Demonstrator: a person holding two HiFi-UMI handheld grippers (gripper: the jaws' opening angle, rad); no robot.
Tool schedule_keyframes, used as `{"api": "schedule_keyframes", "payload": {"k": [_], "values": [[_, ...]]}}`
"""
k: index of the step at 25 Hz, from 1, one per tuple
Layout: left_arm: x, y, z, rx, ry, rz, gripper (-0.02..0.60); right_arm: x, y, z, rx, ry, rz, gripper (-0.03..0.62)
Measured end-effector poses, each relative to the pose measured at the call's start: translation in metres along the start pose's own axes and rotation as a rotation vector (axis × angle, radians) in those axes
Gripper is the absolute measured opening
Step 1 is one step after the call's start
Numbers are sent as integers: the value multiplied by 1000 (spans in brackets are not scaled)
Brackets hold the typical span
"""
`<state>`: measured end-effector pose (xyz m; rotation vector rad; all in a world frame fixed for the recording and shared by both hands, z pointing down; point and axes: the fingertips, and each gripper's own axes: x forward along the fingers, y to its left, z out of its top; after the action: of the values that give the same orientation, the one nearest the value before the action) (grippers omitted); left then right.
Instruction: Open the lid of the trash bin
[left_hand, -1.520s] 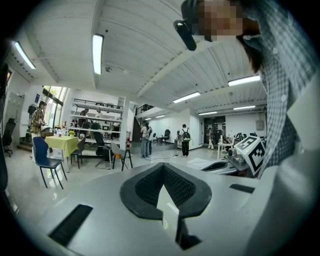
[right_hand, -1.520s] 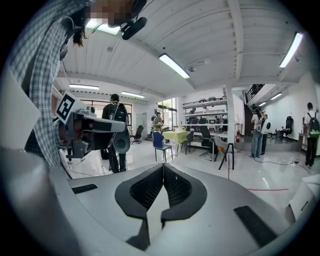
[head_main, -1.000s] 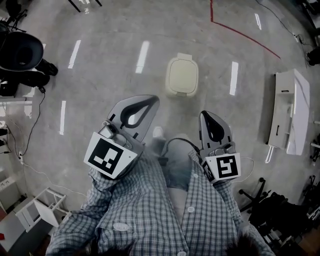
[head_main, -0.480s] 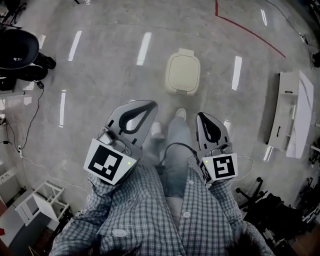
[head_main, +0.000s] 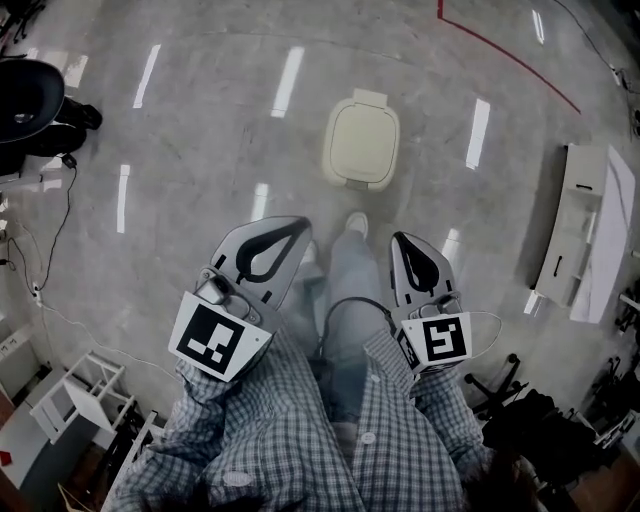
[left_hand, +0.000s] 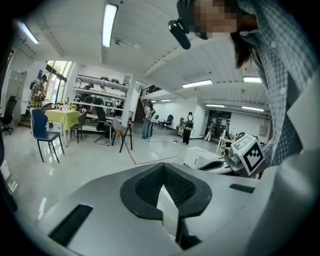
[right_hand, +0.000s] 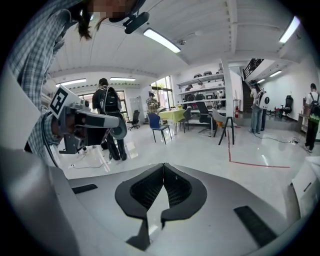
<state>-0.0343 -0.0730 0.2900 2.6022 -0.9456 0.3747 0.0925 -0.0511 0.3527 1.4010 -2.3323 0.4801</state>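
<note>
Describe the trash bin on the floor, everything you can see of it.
The trash bin is a small cream container, plastic by its look, seen from above as a rounded rectangle. Its lid lies flat and closed, with a small tab at the far edge. It stands upright on the glossy grey floor, just ahead of the person's shoe. Nothing touches it.

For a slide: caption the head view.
Left gripper and right gripper, both shut, held short of a closed cream plastic trash bin on grey floor.
</note>
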Motion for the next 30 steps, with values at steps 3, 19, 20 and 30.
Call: {"api": "schedule_keyframes", "payload": {"k": [3,19,20,30], "values": [[12,1,-13,-17,25,-9,6,8,-9,-14,17,30,4,20],[74,24,-79,-97,132,40,6,67,-41,-73,39,146,102,20],[77,25,-84,-105,135,40,6,72,-45,-77,40,152,97,20],[99,29,-121,-127,185,45,6,103,-64,-126,17,217,113,20]]}}
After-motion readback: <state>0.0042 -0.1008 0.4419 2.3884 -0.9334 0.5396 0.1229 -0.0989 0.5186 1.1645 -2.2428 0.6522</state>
